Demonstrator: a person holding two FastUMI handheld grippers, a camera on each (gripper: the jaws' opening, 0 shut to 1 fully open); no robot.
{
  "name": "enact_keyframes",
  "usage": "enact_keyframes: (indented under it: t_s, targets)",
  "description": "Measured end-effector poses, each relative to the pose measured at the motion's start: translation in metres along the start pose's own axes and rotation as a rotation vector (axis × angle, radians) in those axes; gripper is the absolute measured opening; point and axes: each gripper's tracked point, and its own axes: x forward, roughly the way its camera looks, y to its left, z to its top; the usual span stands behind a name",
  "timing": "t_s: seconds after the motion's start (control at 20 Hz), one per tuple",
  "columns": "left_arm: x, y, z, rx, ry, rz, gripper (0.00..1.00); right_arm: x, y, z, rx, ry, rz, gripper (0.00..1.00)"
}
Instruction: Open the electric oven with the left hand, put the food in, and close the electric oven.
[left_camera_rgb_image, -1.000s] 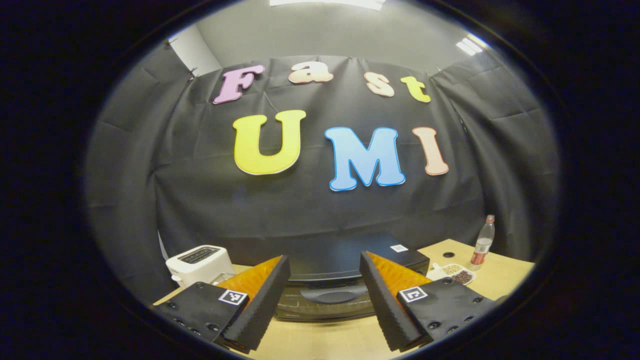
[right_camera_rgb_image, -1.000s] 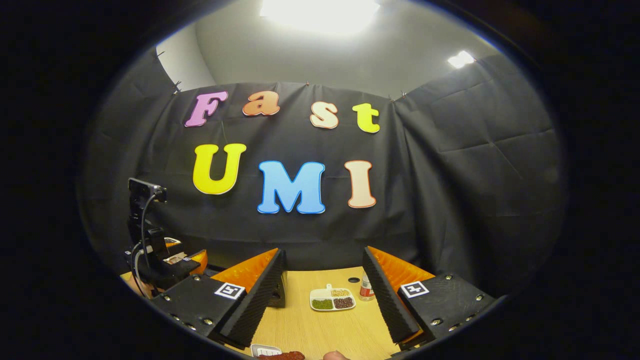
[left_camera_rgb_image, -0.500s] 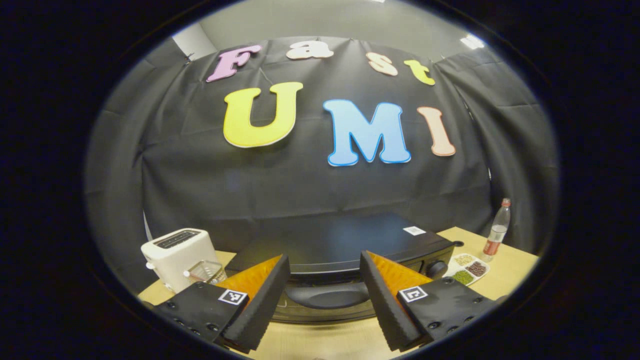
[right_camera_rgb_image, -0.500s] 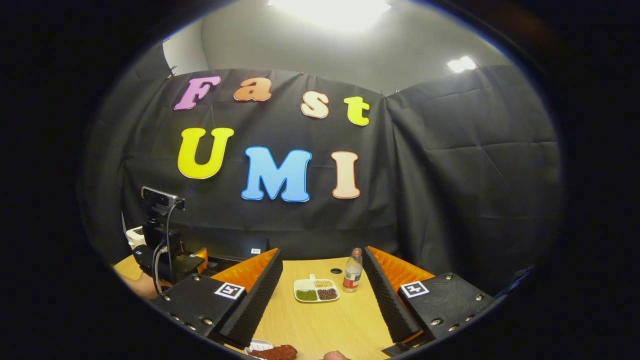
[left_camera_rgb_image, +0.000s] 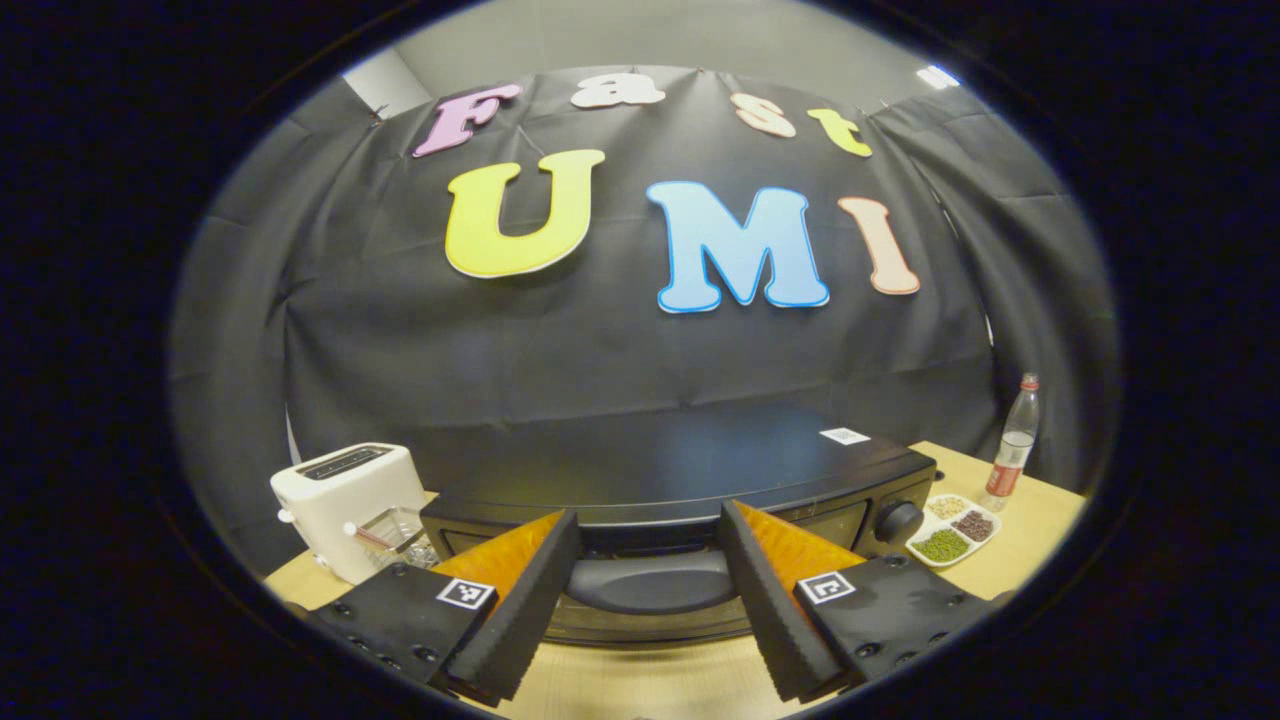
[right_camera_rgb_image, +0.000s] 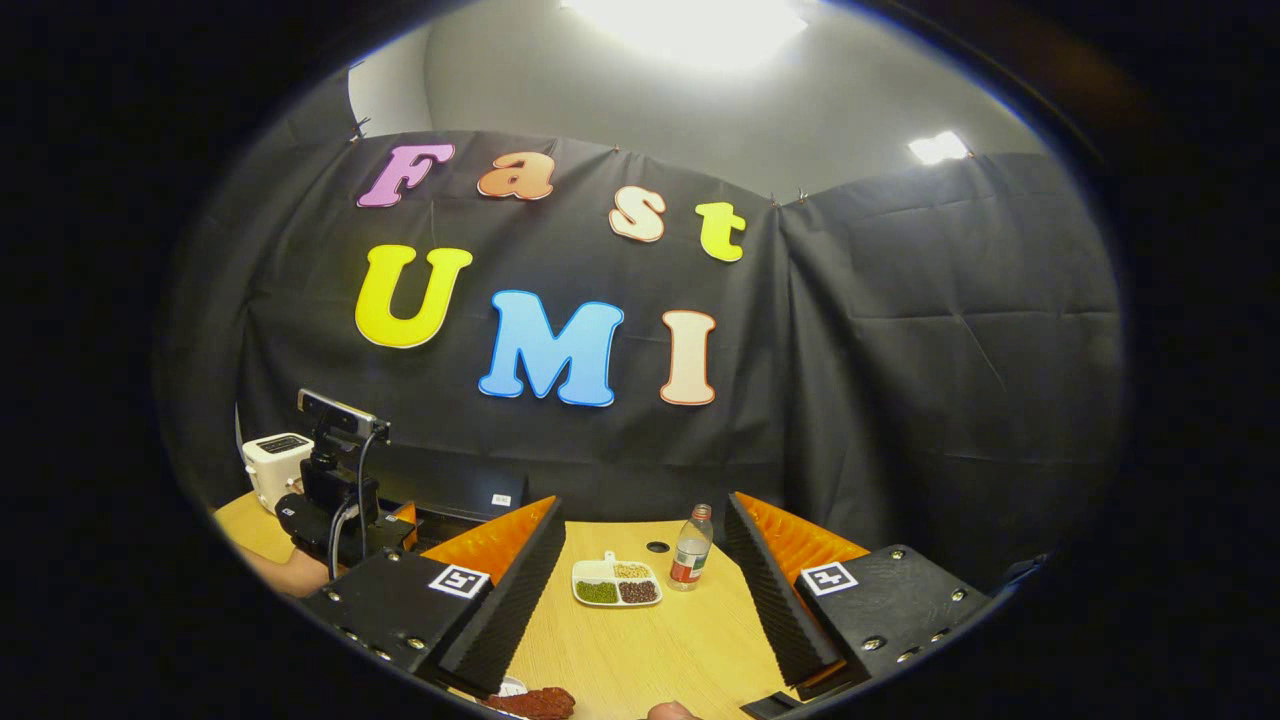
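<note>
The black electric oven (left_camera_rgb_image: 690, 462) stands straight ahead in the left gripper view, door closed. Its curved handle (left_camera_rgb_image: 650, 585) shows in the gap between the fingers of my left gripper (left_camera_rgb_image: 648, 515), which is open and holds nothing. In the right gripper view, my right gripper (right_camera_rgb_image: 645, 505) hangs open over the wooden table (right_camera_rgb_image: 640, 640). A reddish-brown piece of food (right_camera_rgb_image: 532, 702) lies on a small white plate (right_camera_rgb_image: 510, 686) at the bottom edge, below its left finger. The left gripper (right_camera_rgb_image: 345, 510) is seen off to the left in front of the oven (right_camera_rgb_image: 455, 490).
A white toaster (left_camera_rgb_image: 340, 500) stands left of the oven. Right of the oven sit a divided dish of beans (left_camera_rgb_image: 950, 533) and a plastic bottle (left_camera_rgb_image: 1012, 455). The oven has a round knob (left_camera_rgb_image: 898, 520) on its right front. A hand (right_camera_rgb_image: 290, 575) holds the left gripper.
The left gripper has come closer to the oven, which now looms larger, its handle framed between the open fingers. The right gripper has shifted slightly and stays open.
</note>
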Motion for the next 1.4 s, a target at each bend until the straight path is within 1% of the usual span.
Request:
enact_keyframes:
  t_s: [0.1, 0.3, 0.35, 0.4, 0.5, 0.7, 0.8, 0.85, 0.95, 1.1, 1.2, 1.25, 1.3, 1.35, 1.4]
  targets:
    - [-0.004, 0.000, -0.003, -0.013, -0.011, 0.001, 0.99, 0.000, -0.001, 0.003, -0.001, -0.005, 0.004, 0.97]
    - [-0.018, -0.001, -0.006, 0.005, -0.023, 0.011, 0.99, -0.001, -0.004, 0.007, -0.009, -0.020, 0.022, 0.97]
    - [-0.023, -0.002, -0.008, 0.004, -0.022, 0.014, 0.91, -0.001, -0.004, 0.007, -0.011, -0.019, 0.027, 0.97]
    - [-0.028, -0.002, -0.009, 0.004, -0.023, 0.015, 0.99, -0.002, -0.004, 0.007, -0.012, -0.019, 0.032, 0.97]
    - [-0.040, -0.003, -0.014, 0.012, -0.023, 0.012, 0.99, -0.003, -0.003, 0.008, -0.002, -0.019, 0.049, 0.97]
    - [-0.061, -0.006, -0.020, 0.071, -0.021, 0.010, 0.99, -0.007, -0.004, 0.007, 0.010, -0.023, 0.076, 0.97]
    - [-0.068, -0.006, -0.027, 0.053, -0.002, 0.014, 0.99, -0.008, -0.004, 0.006, 0.015, -0.023, 0.089, 0.97]
    - [-0.072, -0.007, -0.031, 0.035, 0.011, 0.016, 0.95, -0.009, -0.005, 0.005, 0.016, -0.021, 0.094, 0.97]
    - [-0.080, -0.007, -0.037, 0.020, 0.029, 0.021, 0.96, -0.012, -0.006, 0.004, 0.015, -0.018, 0.104, 0.97]
    - [-0.093, -0.010, -0.047, 0.042, 0.047, 0.027, 0.99, -0.017, -0.008, 0.001, 0.010, -0.011, 0.116, 0.97]
    - [-0.101, -0.011, -0.057, 0.046, 0.067, 0.028, 0.95, -0.019, -0.011, -0.002, 0.008, -0.004, 0.121, 0.97]
    - [-0.106, -0.011, -0.063, 0.045, 0.077, 0.029, 0.99, -0.020, -0.012, -0.002, 0.009, -0.002, 0.125, 0.97]
    - [-0.110, -0.012, -0.067, 0.046, 0.088, 0.030, 0.95, -0.021, -0.013, -0.003, 0.009, -0.001, 0.129, 0.97]
    - [-0.112, -0.013, -0.073, 0.048, 0.100, 0.032, 0.99, -0.022, -0.014, -0.004, 0.006, 0.003, 0.136, 0.97]
    - [-0.114, -0.014, -0.078, 0.049, 0.110, 0.035, 0.99, -0.023, -0.014, -0.005, 0.001, 0.006, 0.143, 0.97]
